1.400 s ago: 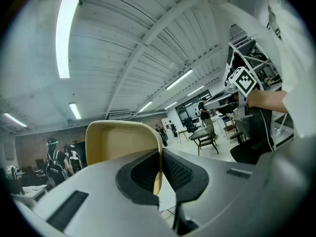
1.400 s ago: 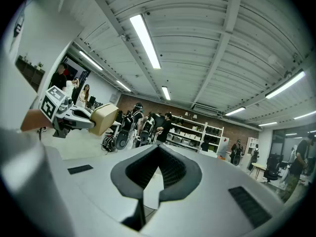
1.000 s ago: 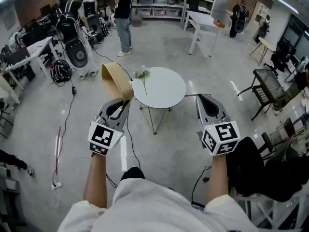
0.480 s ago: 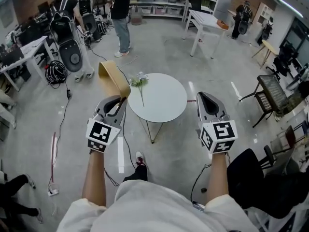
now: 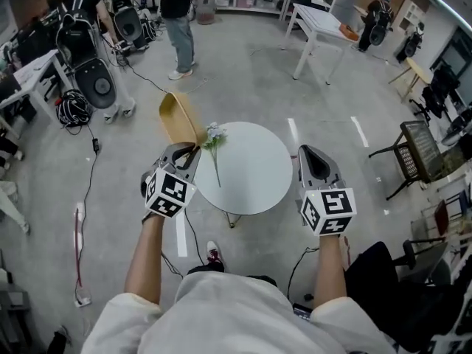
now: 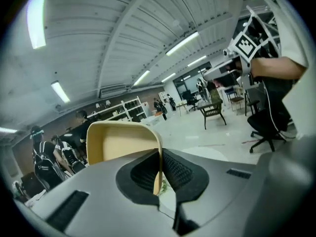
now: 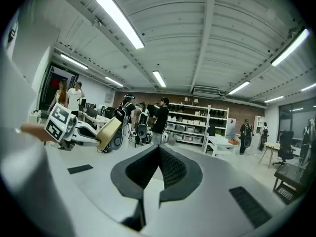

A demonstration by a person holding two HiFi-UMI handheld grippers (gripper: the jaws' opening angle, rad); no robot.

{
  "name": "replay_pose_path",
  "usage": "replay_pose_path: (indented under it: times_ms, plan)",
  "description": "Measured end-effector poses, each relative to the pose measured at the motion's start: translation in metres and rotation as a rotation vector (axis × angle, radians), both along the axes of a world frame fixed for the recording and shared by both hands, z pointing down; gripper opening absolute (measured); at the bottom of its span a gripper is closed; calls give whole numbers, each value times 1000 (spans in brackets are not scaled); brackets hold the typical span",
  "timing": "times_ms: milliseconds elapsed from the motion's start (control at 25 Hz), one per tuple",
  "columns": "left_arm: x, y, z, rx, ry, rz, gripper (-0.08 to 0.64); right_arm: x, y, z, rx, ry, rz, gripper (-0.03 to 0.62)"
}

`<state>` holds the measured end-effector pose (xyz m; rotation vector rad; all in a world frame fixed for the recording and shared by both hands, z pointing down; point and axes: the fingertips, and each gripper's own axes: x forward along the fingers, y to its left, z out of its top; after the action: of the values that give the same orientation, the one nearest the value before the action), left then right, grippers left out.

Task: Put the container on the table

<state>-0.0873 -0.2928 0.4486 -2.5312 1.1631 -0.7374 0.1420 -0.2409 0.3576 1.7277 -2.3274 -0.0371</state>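
A tan, tray-like container (image 5: pixel 180 119) hangs tilted in the air beyond the round white table's (image 5: pixel 251 183) left edge. My left gripper (image 5: pixel 193 147) is shut on its rim; in the left gripper view the container's (image 6: pixel 121 142) thin wall is pinched between the pads. A flower sprig (image 5: pixel 214 140) lies on the table's near-left part. My right gripper (image 5: pixel 308 153) floats over the table's right edge, jaws together with nothing between them. From the right gripper view I see the left gripper (image 7: pixel 94 135) with the container (image 7: pixel 108 132) at the left.
A person in jeans (image 5: pixel 177 21) stands on the floor beyond the table. A white rectangular table (image 5: pixel 324 24) stands at the back right, chairs (image 5: pixel 417 150) at the right, desks and equipment (image 5: pixel 81 57) at the left. Cables (image 5: pixel 94 161) cross the floor.
The round table has come nearer and now lies between my two grippers. The left gripper, still carrying the container, has reached the table's left edge; the right one now overlaps its right edge.
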Motion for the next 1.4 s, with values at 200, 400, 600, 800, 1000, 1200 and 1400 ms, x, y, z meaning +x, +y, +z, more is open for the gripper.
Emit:
replay_pose_path:
  times_ms: [200,400,600,800,1000,1200,1400]
  plan:
    - [30,-55,85,-127,-180,77,29,5,-49,62,-128,20,3,5]
    - [84,-82,166,-250,-289,141,29,40,-79,121,-240,-7,0,5]
    - [127,-111,243,-375,-360,194,29,64,-108,168,-335,-38,-21,5]
    - [153,-126,321,-425,-521,224,29,83,-125,214,-426,-75,-45,6]
    - [167,-113,386,-490,-653,293,30,102,-123,243,-492,-88,-42,6]
    - [177,-115,409,-496,-655,320,36,114,-127,247,-496,-53,-32,14]
    - [200,-123,352,-588,-278,255,145,129,-136,220,-442,-43,-39,13]
